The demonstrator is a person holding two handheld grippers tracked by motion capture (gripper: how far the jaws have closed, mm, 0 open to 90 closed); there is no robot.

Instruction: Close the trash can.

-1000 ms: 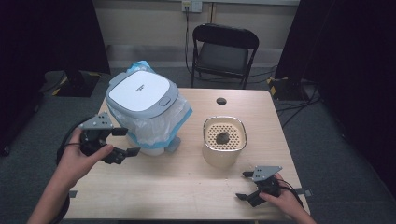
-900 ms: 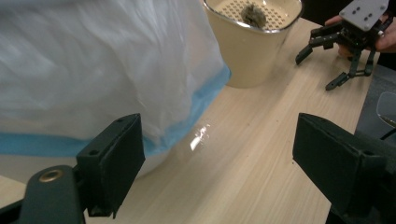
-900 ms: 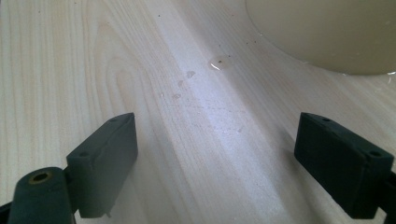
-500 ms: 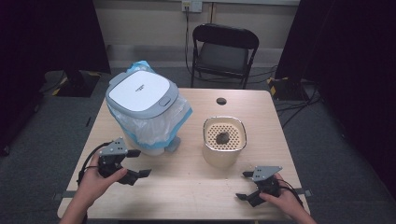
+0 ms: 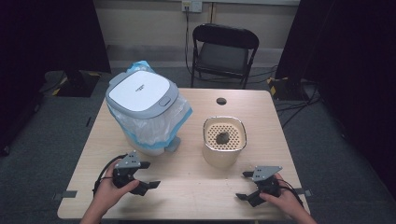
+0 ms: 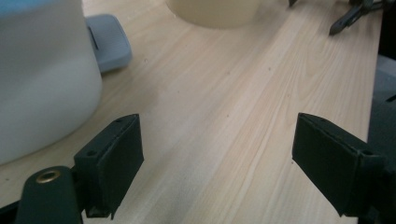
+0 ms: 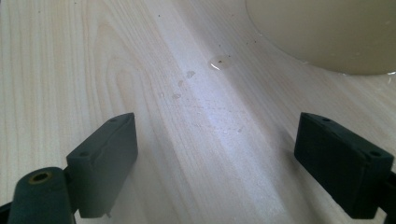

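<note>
white lidded bin (image 5: 142,112) with blue-edged liner stands far-left on surface (image 5: 187,186), grey pedal (image 6: 108,42) at its near side. left tool (image 5: 140,179) released, empty, just near of bin, which lies far and slightly right of it. right tool (image 5: 252,190) released, empty, near-right; cream strainer pot (image 5: 224,140) just far-left of it. left hand nearer bin.

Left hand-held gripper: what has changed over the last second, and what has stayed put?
The left hand-held gripper has come down from beside the bagged bin to low over the table near the front edge, drawing back toward the person. Its jaws stand open with nothing between them, as before. The right hand-held gripper, the bin and the cream strainer pot with the dark lump kept their places.
</note>
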